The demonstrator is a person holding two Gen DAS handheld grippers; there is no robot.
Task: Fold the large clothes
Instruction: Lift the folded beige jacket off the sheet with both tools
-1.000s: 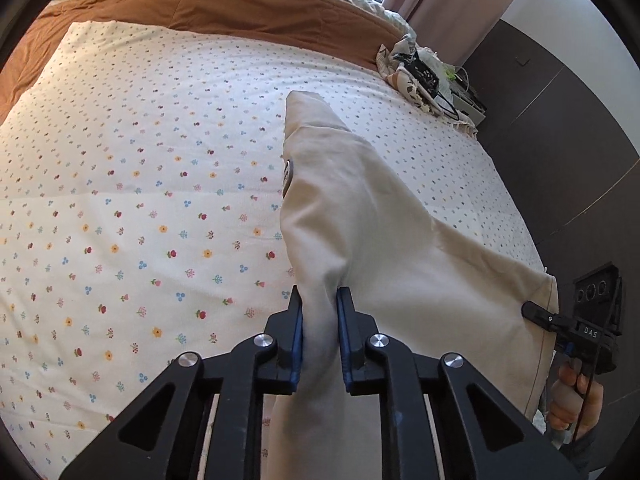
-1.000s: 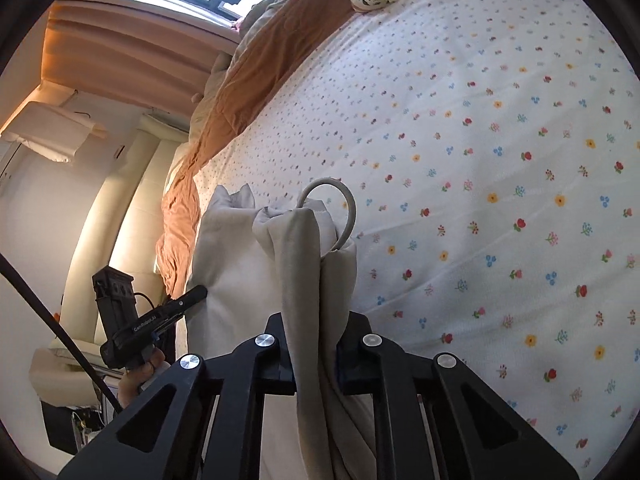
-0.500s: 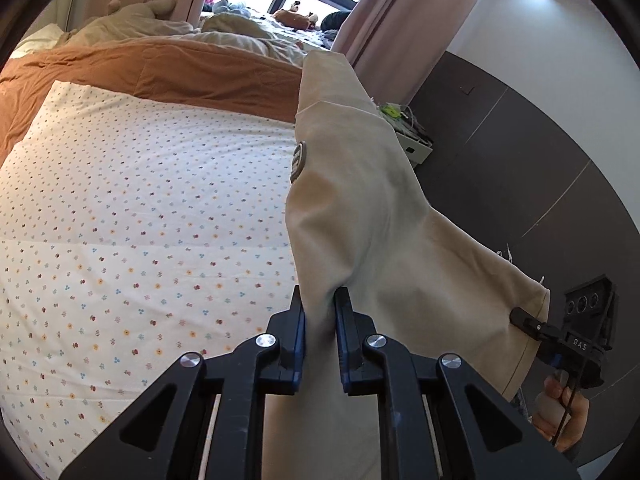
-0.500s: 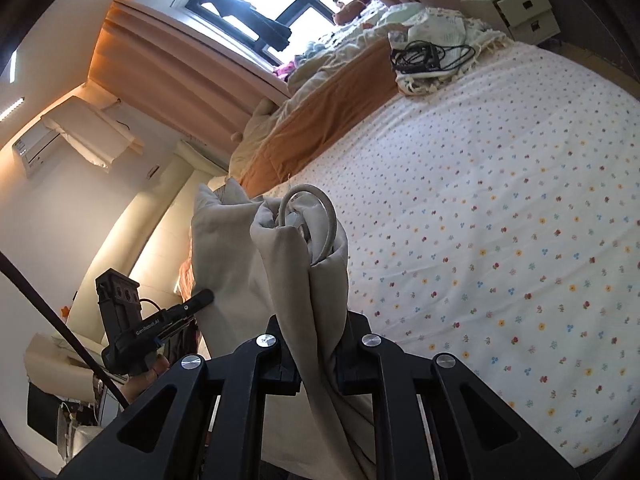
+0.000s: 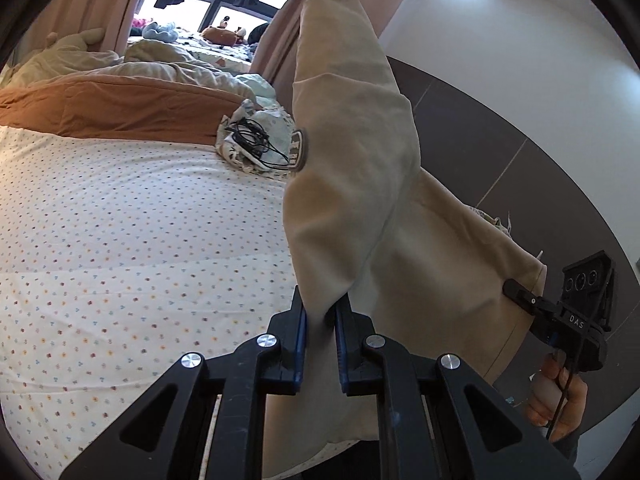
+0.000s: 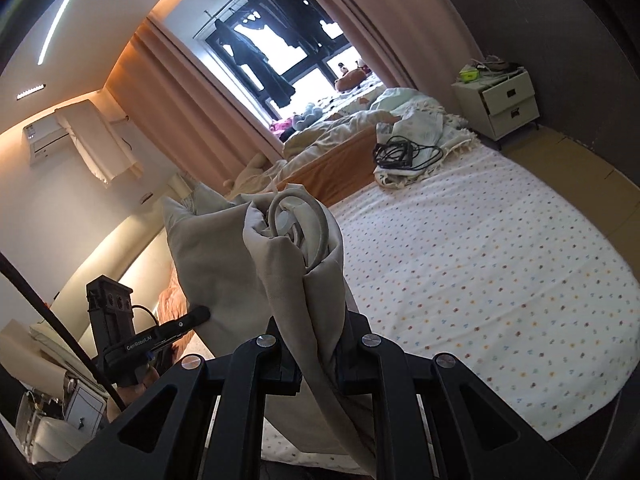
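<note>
- Left gripper (image 5: pixel 320 320) is clamped on the beige garment (image 5: pixel 352 168), held above the bed.
- Right gripper (image 6: pixel 320 344) pinches its bunched edge beside a drawstring loop (image 6: pixel 316 216).
- The floral sheet (image 6: pixel 480 248) lies open up to the cable bundle (image 6: pixel 400 154).

Flowery bedsheet (image 5: pixel 132 240), rust-brown blanket (image 5: pixel 112 108) bunched behind it, tangled black cables (image 6: pixel 400 154) on a patterned cloth (image 6: pixel 424 160), white nightstand (image 6: pixel 500 104) near the wall.

A bed (image 6: pixel 500 248) is covered by a flower-dotted white sheet (image 5: pixel 140 240). At its far end an orange blanket (image 5: pixel 112 108) and a patterned cloth (image 6: pixel 420 160) topped with black cables (image 6: pixel 400 154) are laid.
</note>
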